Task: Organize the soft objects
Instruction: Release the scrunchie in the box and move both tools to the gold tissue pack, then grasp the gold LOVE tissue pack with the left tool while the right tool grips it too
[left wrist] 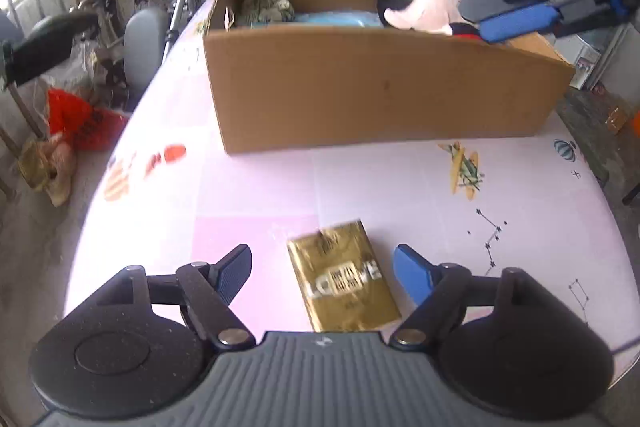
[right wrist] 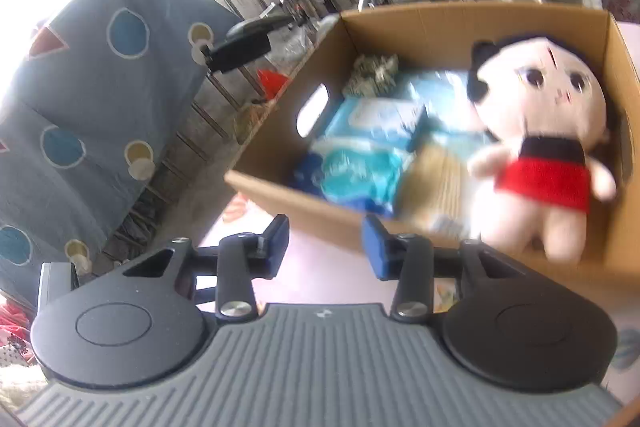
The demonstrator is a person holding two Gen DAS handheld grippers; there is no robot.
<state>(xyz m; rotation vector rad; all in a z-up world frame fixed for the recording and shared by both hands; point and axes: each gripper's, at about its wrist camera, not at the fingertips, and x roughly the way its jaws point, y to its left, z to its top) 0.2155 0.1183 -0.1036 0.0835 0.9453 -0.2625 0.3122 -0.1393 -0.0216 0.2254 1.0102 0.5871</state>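
The left gripper [left wrist: 322, 273] is apart above a gold packet [left wrist: 343, 277] near the table [left wrist: 256, 195] front edge. The right gripper [right wrist: 325, 247] is apart, empty. The plush doll [right wrist: 540, 143] sits in the cardboard box [left wrist: 380, 95].

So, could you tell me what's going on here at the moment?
A person with two handheld grippers is packing soft things into a brown cardboard box. A plush doll in a red skirt already lies inside. The right gripper is open and empty. The open left gripper hovers over a gold foil packet on the pink table.
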